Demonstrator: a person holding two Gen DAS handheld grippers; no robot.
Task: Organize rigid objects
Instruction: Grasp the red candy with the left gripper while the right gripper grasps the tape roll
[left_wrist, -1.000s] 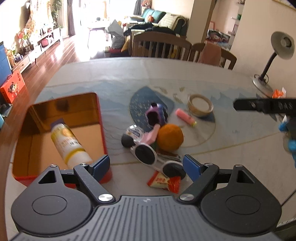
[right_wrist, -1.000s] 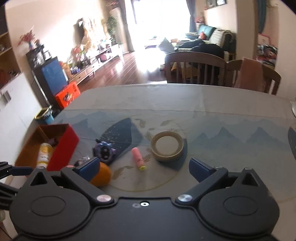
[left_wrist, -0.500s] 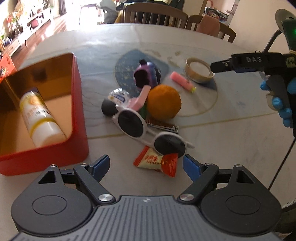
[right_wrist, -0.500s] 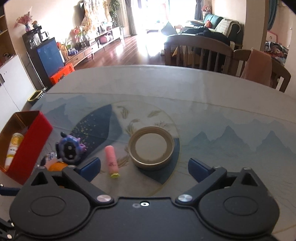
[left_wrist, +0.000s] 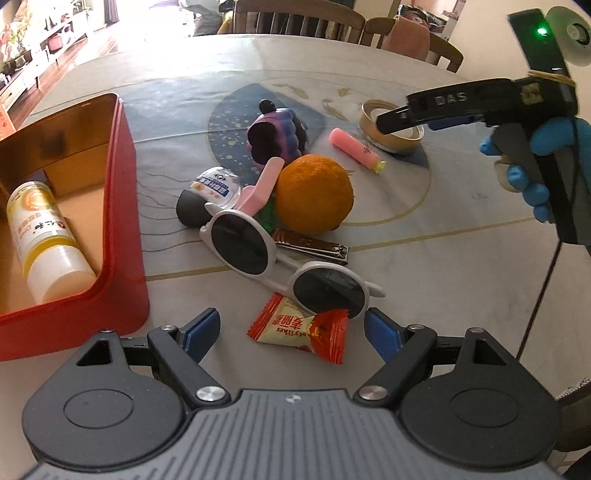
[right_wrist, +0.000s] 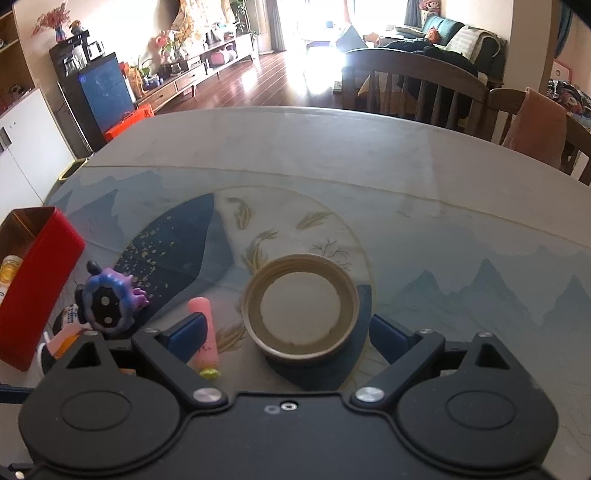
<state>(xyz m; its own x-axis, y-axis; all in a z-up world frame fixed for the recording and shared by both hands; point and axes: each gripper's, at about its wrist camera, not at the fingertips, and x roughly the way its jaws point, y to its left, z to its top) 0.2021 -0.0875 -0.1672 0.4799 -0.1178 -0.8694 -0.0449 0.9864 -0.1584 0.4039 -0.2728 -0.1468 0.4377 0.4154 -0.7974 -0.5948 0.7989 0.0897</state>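
The right gripper (right_wrist: 284, 332) hangs low over the tan lid ring (right_wrist: 301, 308), which lies flat on the table (right_wrist: 406, 177) toward its middle, on the dark blue patch of the mat; the fingers are spread wide, one on each side of the rim, touching nothing. That ring looks like a light, stiff hoop with a thin upright wall, so I would pinch it squarely across its outer rim, since a shallow grip may slip off the smooth edge. The left gripper (left_wrist: 291, 328) is spread too, hovering at the near edge over the red candy wrapper (left_wrist: 301, 330), a crinkly, feather-light thing best taken across its body. Just behind lie the white sunglasses (left_wrist: 284, 262), which look fragile. The red tin (left_wrist: 118, 206) stands at the left edge with a bottle (left_wrist: 44, 236) inside.
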